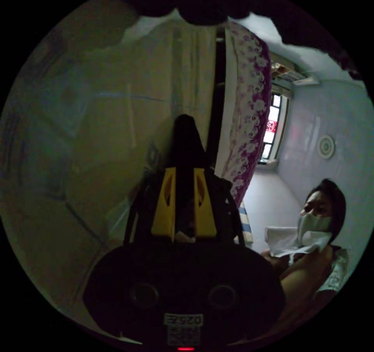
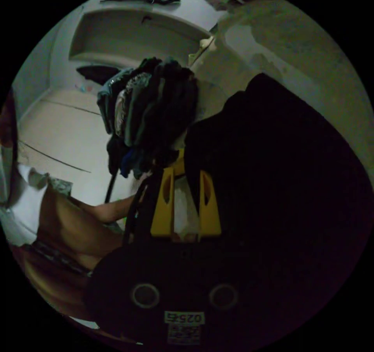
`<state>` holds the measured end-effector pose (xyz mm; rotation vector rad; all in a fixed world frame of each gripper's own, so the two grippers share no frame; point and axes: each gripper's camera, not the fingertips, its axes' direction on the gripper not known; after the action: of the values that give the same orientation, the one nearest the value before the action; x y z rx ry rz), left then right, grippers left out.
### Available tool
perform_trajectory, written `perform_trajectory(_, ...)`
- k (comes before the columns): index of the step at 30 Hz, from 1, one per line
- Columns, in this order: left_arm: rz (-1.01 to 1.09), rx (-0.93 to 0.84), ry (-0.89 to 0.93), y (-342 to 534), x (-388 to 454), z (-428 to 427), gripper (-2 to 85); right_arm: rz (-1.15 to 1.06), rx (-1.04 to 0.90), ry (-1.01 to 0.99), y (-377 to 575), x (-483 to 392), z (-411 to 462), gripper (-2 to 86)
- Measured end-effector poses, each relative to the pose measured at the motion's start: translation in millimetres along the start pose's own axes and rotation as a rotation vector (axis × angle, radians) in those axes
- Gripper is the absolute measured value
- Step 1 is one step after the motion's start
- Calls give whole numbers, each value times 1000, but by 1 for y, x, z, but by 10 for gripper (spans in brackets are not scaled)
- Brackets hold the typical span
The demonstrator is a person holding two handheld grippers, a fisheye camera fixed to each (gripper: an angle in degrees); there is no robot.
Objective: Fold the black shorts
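In the left gripper view, my left gripper (image 1: 184, 176) has its yellow jaws close together, and a tuft of the black shorts (image 1: 186, 139) sticks out past their tips, pinched between them. The right gripper view shows my right gripper (image 2: 186, 170) holding the black shorts (image 2: 280, 180) at its jaw tips. From there the dark cloth spreads as a wide sheet over the right half of the picture and hides part of the right jaw. A pale surface shows through the gap lower down between the jaws.
A pile of dark and patterned clothes (image 2: 150, 110) lies just beyond the right gripper on a pale surface (image 2: 58, 133). A person's arm (image 2: 78, 219) reaches in beside it. A yellowish surface (image 1: 97, 133), a purple floral curtain (image 1: 249, 110) and a masked person (image 1: 315, 227) are in the left gripper view.
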<state>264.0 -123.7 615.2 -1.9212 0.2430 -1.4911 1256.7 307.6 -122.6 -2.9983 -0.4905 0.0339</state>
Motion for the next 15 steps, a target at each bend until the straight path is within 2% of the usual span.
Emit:
perform_trajectory(4, -35, 24, 86, 8, -13, 1, 24, -7, 24, 47, 9, -2, 7, 88)
perform_trajectory(8, -6, 24, 45, 9, 0, 29, -3, 103, 201, 52, 36, 0, -12, 73)
perform_trajectory(10, 16, 21, 49, 13, 8, 37, -12, 70, 257, 79, 44, -9, -16, 72)
perform_trajectory(13, 11, 40, 9, 27, 17, 35, -15, -92, 63, 121, 33, -35, 8, 87)
perform_trajectory(15, -29, 61, -125, 45, 18, 23, -13, -288, -244, 312, 29, -64, 49, 98)
